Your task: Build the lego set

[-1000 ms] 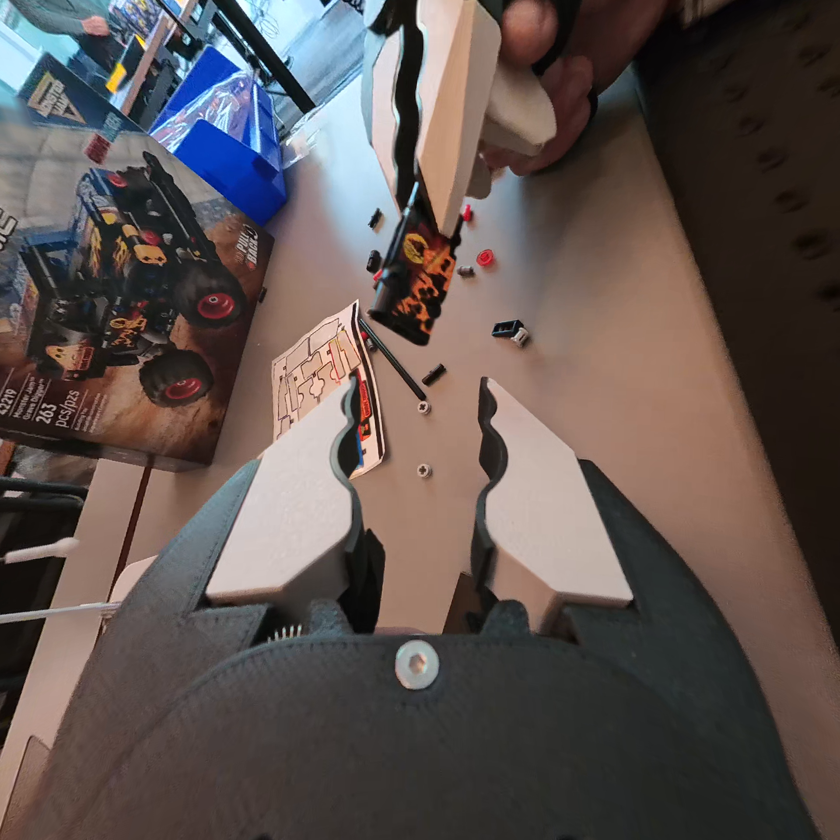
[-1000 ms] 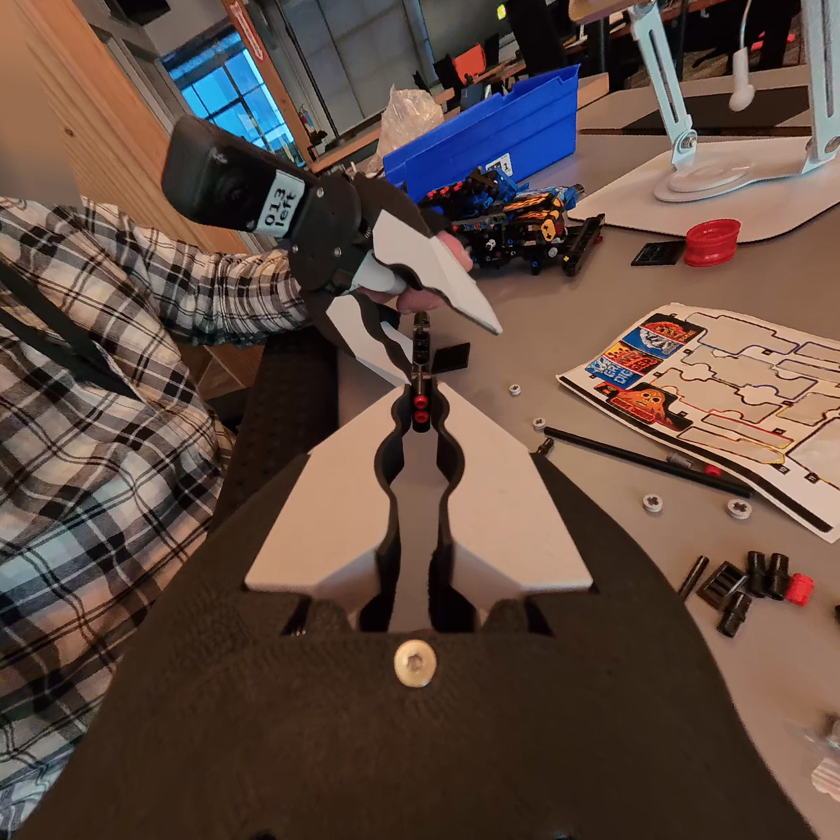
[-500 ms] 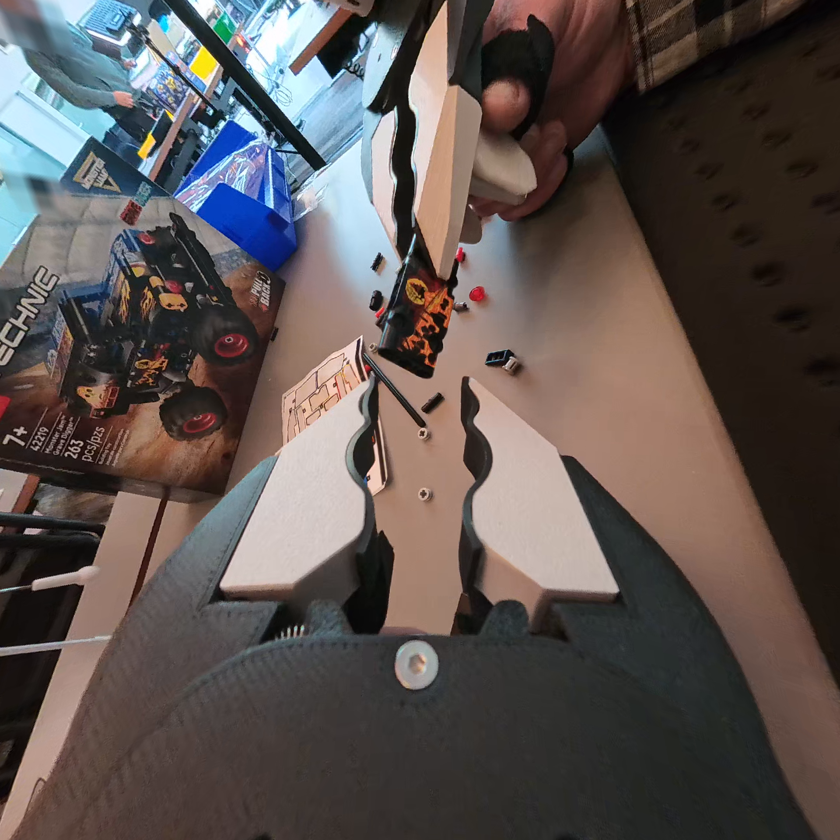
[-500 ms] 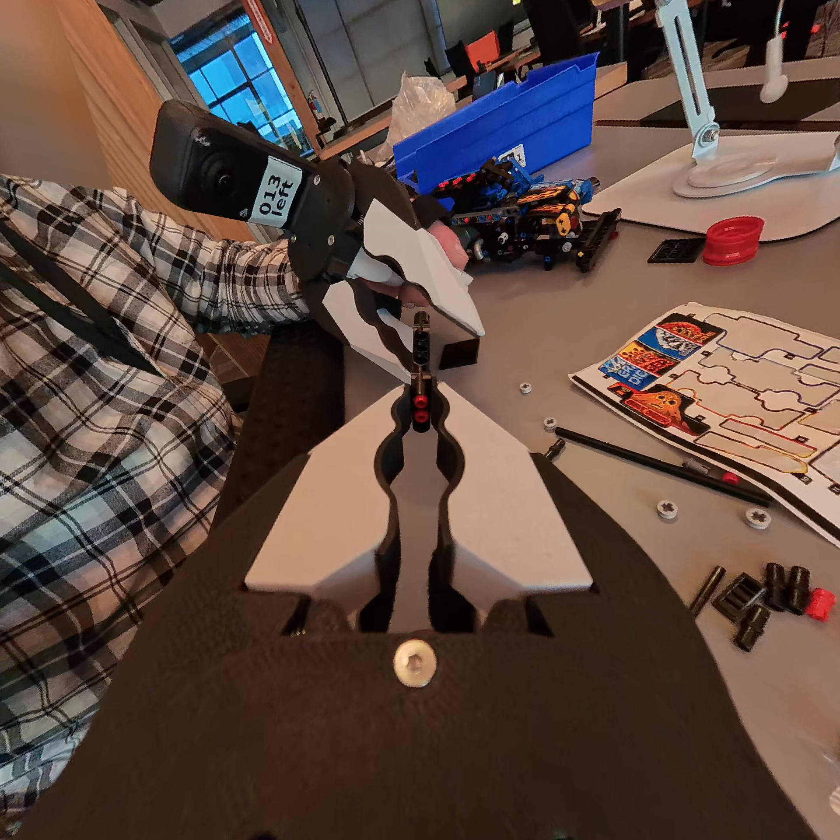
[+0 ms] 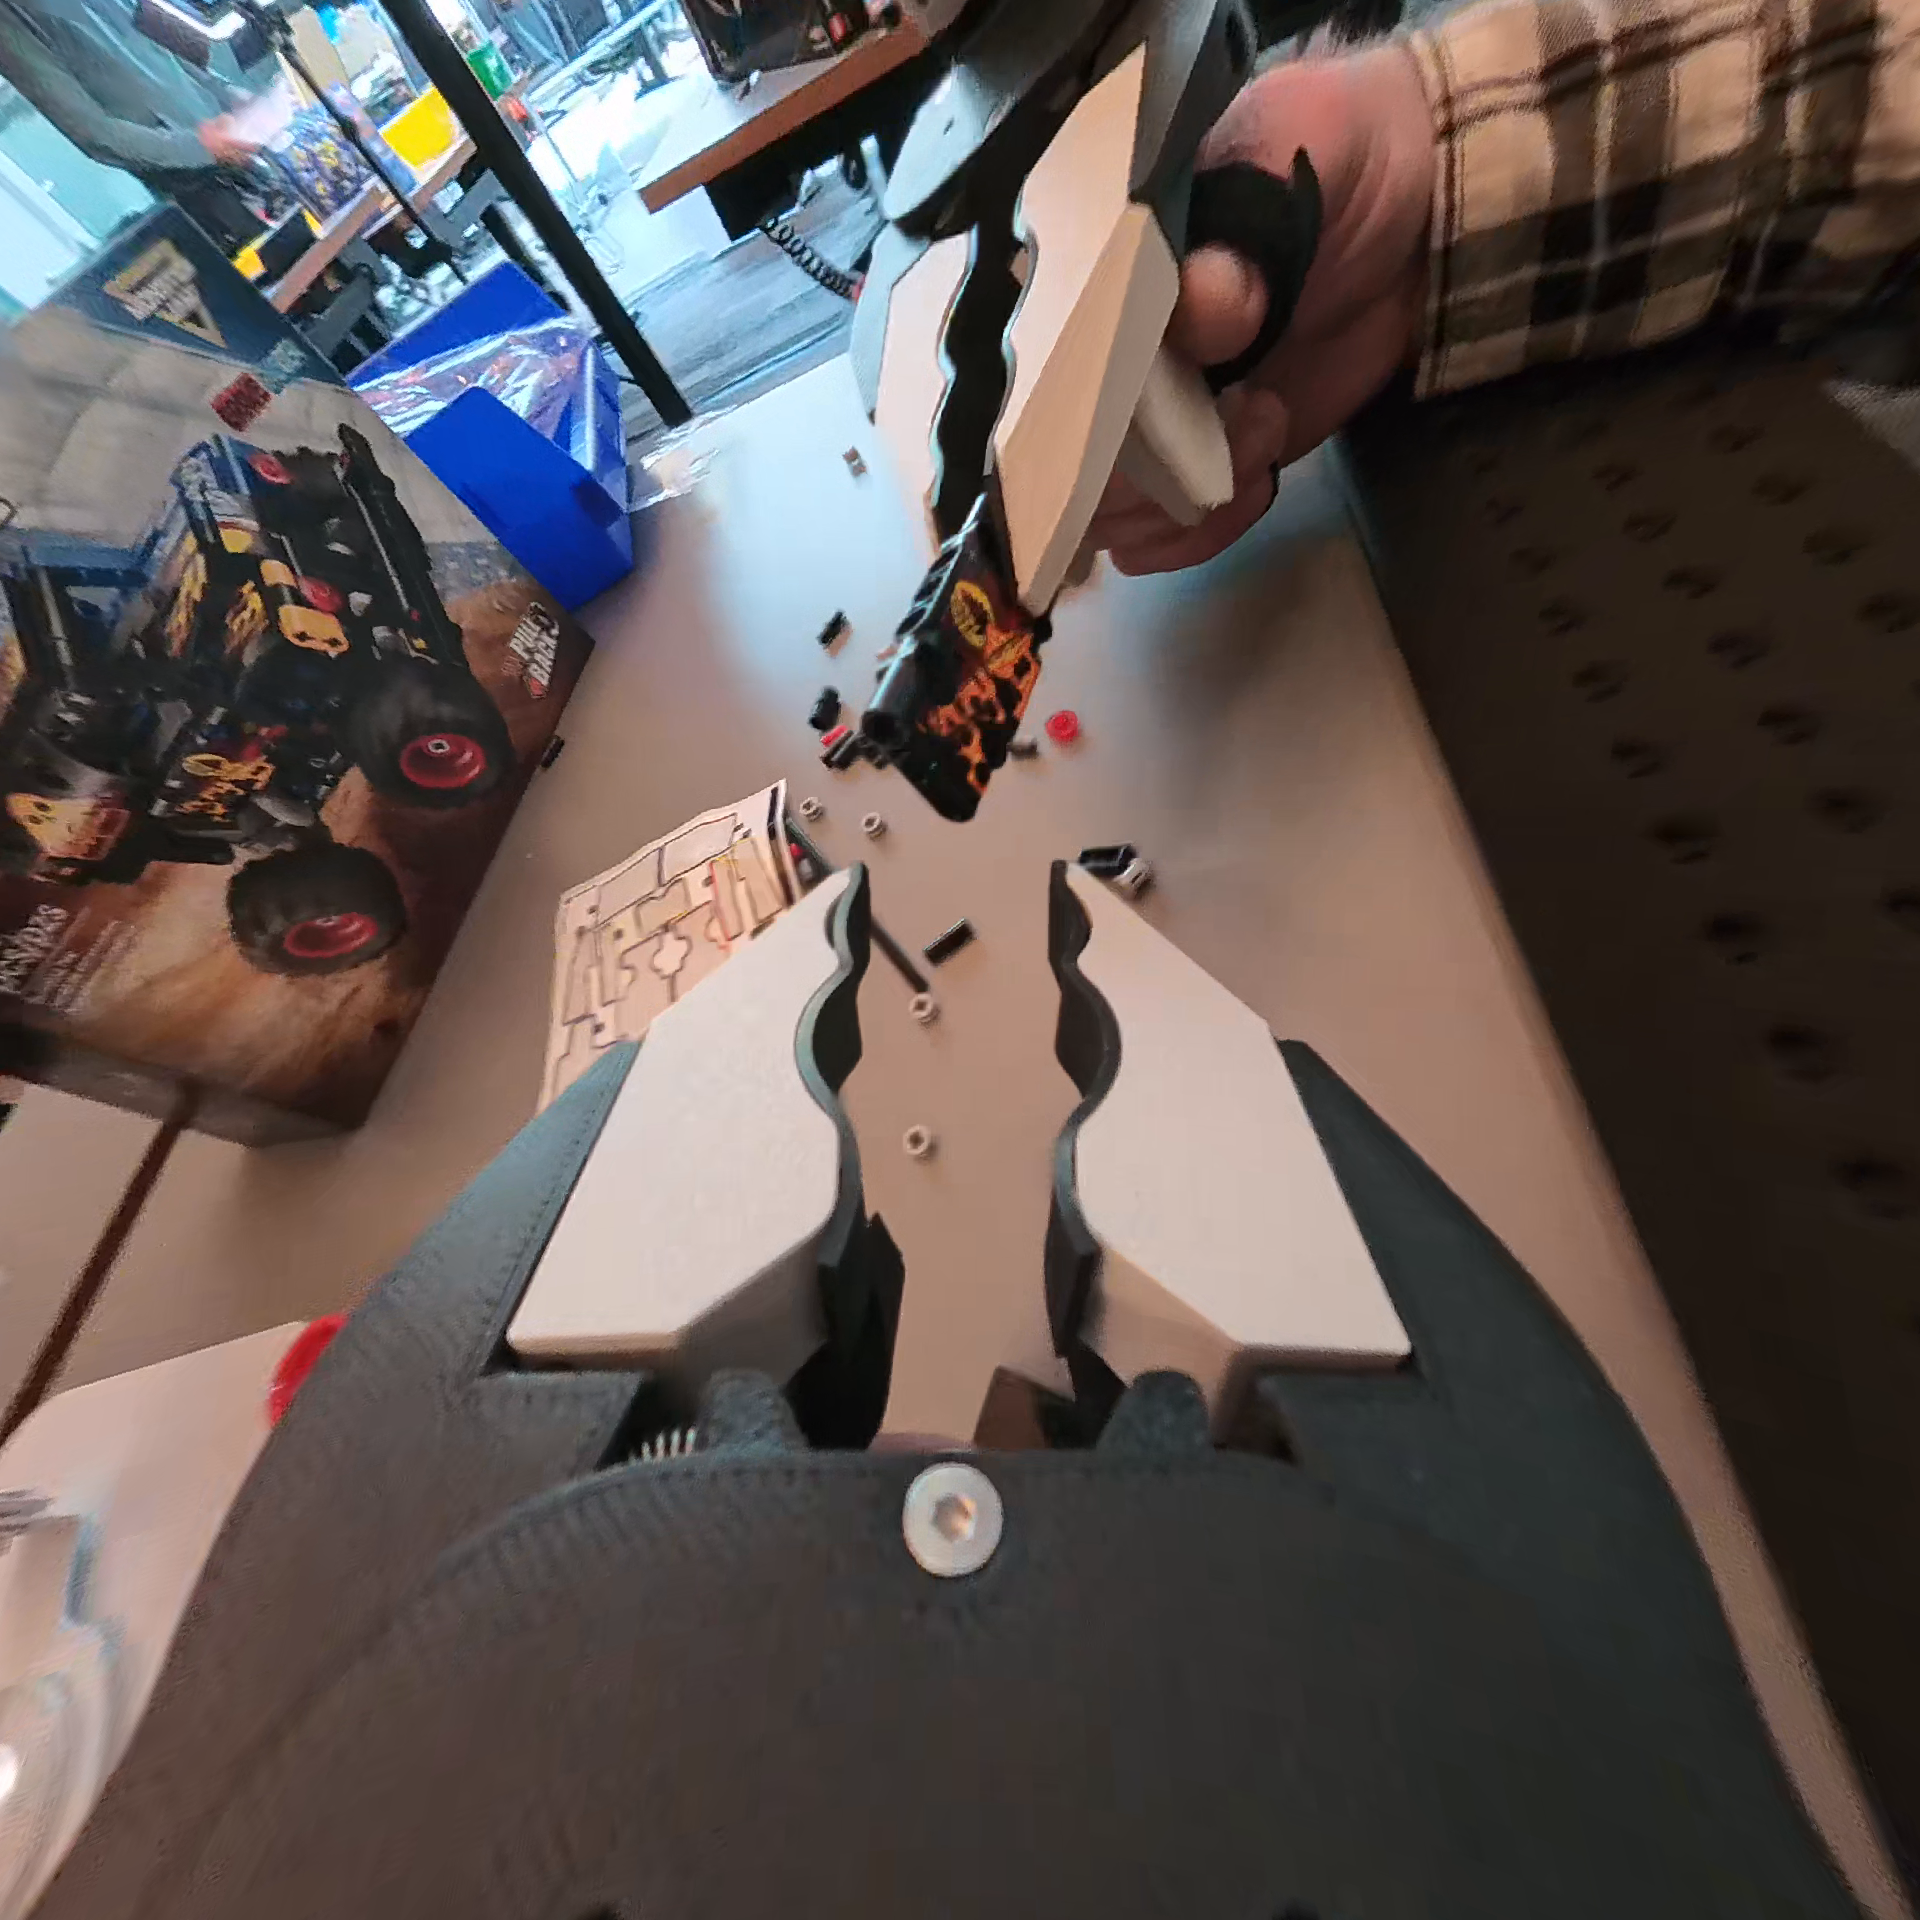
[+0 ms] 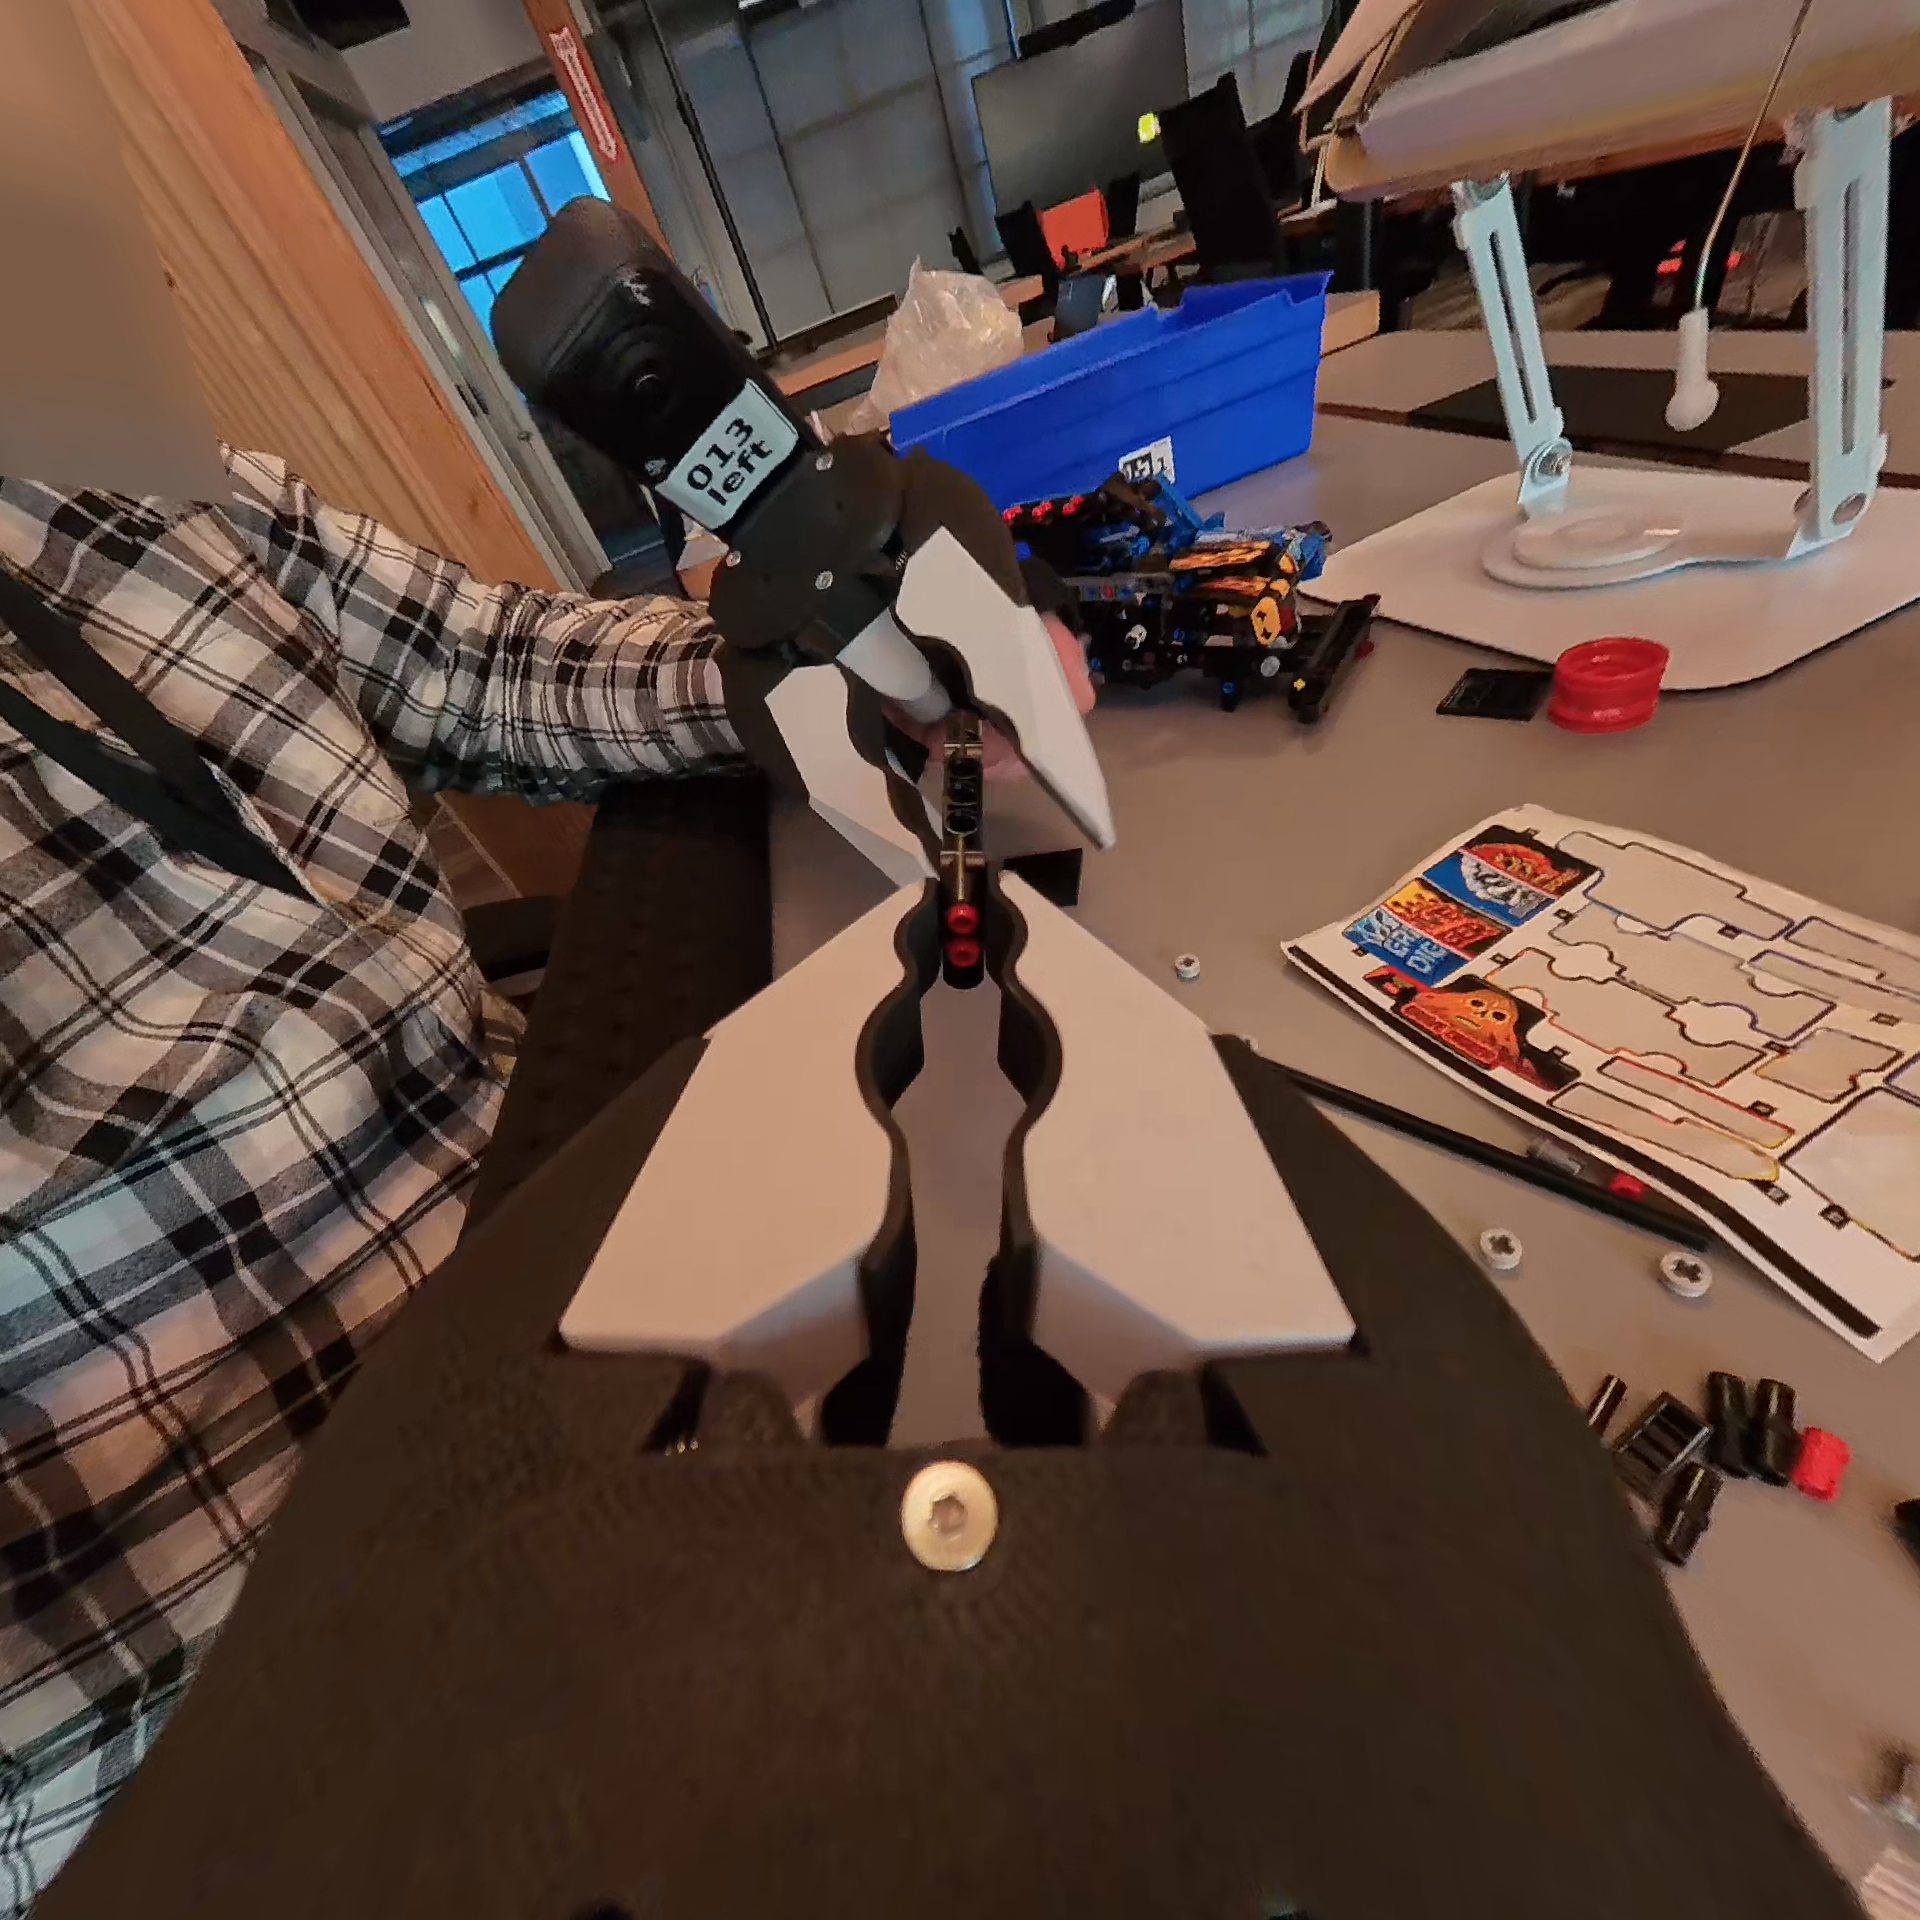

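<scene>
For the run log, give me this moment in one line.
left tongs: open, empty | right tongs: shut on panel | panel: off table

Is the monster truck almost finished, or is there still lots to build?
Partly. A blue and black truck body stands built by the blue bin. The right gripper is shut on a black flame panel; the left gripper is open and empty. Left: a red wheel, loose pins, and stickers on the sheet.
</scene>
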The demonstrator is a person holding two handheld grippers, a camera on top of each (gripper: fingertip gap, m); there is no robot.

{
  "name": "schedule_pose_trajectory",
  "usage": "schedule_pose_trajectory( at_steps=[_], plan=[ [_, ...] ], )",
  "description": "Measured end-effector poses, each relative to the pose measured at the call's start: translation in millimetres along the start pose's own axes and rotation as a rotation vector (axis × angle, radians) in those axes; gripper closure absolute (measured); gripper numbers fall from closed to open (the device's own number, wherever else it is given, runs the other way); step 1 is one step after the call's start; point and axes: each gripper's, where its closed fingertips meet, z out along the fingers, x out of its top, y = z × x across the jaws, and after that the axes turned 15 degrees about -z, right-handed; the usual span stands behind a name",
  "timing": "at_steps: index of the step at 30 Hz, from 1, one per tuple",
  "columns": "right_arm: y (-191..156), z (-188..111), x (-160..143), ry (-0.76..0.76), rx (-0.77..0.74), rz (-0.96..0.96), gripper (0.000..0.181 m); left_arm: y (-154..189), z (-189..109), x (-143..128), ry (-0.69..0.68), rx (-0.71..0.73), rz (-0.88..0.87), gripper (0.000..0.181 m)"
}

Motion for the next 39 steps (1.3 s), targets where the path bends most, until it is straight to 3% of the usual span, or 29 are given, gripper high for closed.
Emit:
schedule_pose_trajectory(
  at_steps=[10,21,27,31,34,39],
  plan=[
    [-6.3,10.5,4.9,0.012,0.015,-0.040,0.176,14.5,-6.5,18.3,0.103,-0.175,-0.221,0.170],
    [-1.0,17.8,19.9,0.052,-0.052,-0.058,0.176,4.1,-21.5,37.6,0.236,-0.249,-0.394,0.173],
    [3.4,22.0,27.0,0.085,-0.065,-0.046,0.176,-8.3,-28.1,41.4,0.306,-0.278,-0.493,0.163],
    [5.2,21.7,29.7,0.118,-0.076,-0.021,0.176,-7.4,-31.0,45.7,0.333,-0.305,-0.518,0.168],
    [9.2,19.8,29.8,0.123,-0.092,-0.018,0.176,-5.6,-35.4,50.5,0.355,-0.350,-0.549,0.159],
    [4.0,29.7,26.8,0.093,-0.077,-0.039,0.176,-8.0,-37.3,53.0,0.375,-0.356,-0.568,0.169]
  ],
)
